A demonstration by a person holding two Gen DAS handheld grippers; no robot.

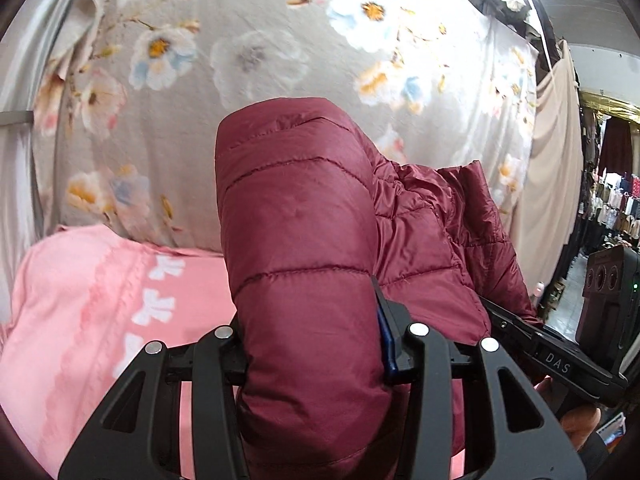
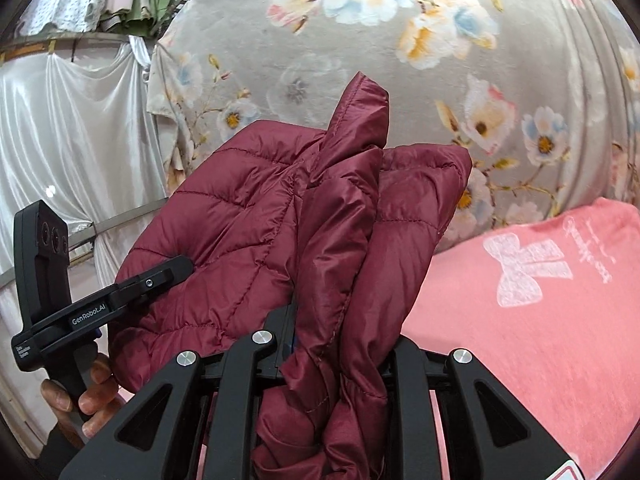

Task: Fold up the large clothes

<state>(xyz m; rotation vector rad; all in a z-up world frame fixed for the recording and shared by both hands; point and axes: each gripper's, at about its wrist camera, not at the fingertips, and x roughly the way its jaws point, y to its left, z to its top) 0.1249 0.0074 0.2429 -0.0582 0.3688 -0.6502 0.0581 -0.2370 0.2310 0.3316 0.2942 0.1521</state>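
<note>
A maroon quilted puffer jacket (image 1: 300, 216) is held up in the air between both grippers, above a pink bedsheet (image 1: 80, 304). My left gripper (image 1: 310, 344) is shut on a thick padded fold of the jacket. My right gripper (image 2: 336, 344) is shut on a bunched edge of the same jacket (image 2: 260, 220). The right gripper also shows at the right of the left wrist view (image 1: 512, 320). The left gripper shows at the left of the right wrist view (image 2: 176, 268), pressed into the jacket. Both sets of fingertips are hidden by fabric.
A grey floral blanket (image 1: 248, 52) hangs behind the bed. The pink sheet with white bows (image 2: 540, 300) lies below. White satin curtains (image 2: 76, 132) hang at the left. A clothes rack (image 1: 612, 204) stands far right. A beige cloth (image 1: 556, 152) hangs beside it.
</note>
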